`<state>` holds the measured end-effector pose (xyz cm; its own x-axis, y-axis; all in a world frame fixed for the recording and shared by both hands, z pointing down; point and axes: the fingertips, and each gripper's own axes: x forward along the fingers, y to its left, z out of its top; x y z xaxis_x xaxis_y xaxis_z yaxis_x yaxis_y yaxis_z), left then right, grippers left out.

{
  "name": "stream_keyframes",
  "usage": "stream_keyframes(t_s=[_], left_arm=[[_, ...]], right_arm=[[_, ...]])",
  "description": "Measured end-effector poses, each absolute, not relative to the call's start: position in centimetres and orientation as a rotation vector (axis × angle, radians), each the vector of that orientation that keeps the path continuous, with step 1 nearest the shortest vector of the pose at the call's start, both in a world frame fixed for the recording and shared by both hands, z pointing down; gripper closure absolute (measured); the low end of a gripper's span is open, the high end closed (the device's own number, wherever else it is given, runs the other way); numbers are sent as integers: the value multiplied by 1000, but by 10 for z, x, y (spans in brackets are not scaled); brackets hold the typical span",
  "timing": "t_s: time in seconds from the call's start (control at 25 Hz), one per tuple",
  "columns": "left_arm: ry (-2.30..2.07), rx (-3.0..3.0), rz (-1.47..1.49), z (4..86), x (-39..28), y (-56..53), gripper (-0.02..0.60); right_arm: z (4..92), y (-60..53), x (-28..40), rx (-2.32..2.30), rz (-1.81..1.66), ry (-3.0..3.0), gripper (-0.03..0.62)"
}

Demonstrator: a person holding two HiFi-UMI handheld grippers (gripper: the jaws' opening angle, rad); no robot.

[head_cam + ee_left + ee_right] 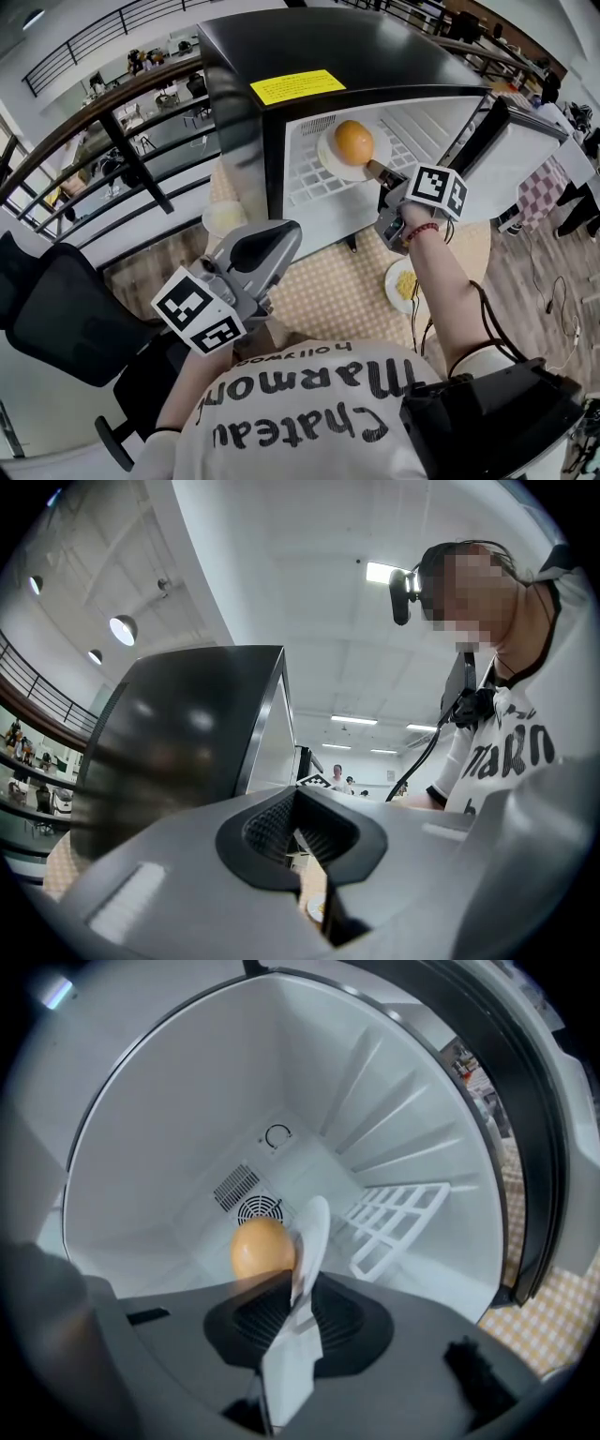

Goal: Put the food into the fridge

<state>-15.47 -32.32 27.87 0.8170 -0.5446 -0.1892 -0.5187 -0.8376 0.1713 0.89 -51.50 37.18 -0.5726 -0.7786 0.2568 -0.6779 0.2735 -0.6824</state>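
Observation:
A black mini fridge (309, 56) stands on the table with its door (525, 159) swung open to the right. Inside, an orange (353, 141) sits on a white plate (334, 165) that rests on the wire shelf (305, 178). My right gripper (378, 173) reaches into the fridge at the plate's near rim. In the right gripper view the plate (309, 1241) runs edge-on between the jaws of my right gripper (292, 1321), with the orange (262, 1249) just beyond and the ribbed pads showing on both sides of the rim. My left gripper (281, 234) hangs shut and empty in front of the fridge.
A second plate with yellow food (403, 284) lies on the checkered tablecloth (328, 291) below the open door. A pale round dish (225, 217) sits left of the fridge. A black office chair (66, 309) stands at the left. The left gripper view shows the fridge's side (178, 733).

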Motion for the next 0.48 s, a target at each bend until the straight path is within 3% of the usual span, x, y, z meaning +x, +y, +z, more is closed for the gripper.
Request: stream_keyframes(t_s=[0.48], left_arm=[[-855, 2884, -355, 279, -156, -322, 575]], right_arm=[[372, -523, 13, -1559, -1027, 2512, 485]])
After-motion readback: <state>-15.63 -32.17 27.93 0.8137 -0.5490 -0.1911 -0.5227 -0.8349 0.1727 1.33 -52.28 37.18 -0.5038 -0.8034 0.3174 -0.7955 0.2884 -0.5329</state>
